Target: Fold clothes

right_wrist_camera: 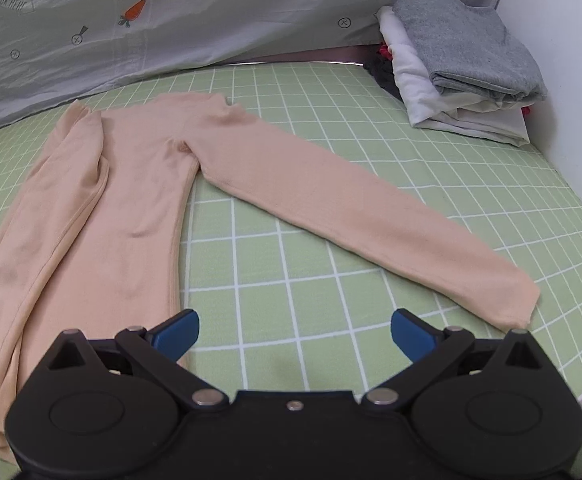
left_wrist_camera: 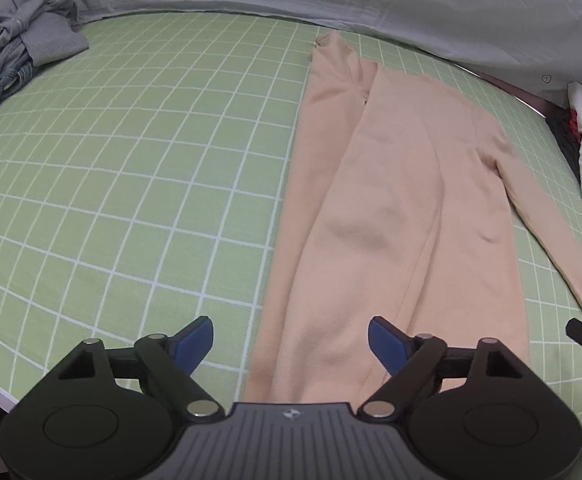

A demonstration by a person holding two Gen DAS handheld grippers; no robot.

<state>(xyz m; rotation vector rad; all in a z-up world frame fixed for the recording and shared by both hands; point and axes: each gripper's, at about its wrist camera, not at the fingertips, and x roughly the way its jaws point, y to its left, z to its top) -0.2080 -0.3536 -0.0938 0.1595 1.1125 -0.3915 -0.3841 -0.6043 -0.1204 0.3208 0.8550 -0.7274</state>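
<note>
Peach long-sleeved knit top (right_wrist_camera: 131, 208) lies flat on the green grid-checked sheet (right_wrist_camera: 371, 184), left side already folded in, long axis running away from us. We have both tools released and holding nothing: left gripper (left_wrist_camera: 290, 346) over the top's hem, right gripper (right_wrist_camera: 295, 338) nearer the outstretched sleeve (right_wrist_camera: 351, 216). That sleeve angles right off the top, cuff just ahead of the right gripper; folded grey-and-white pile (right_wrist_camera: 463, 72) well beyond, open sheet between.

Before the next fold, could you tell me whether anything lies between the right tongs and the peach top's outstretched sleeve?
Nothing visible does. The right tongs are open over bare green checked sheet, and the sleeve lies flat just beyond them. The folded pile sits well clear, far behind it.
</note>
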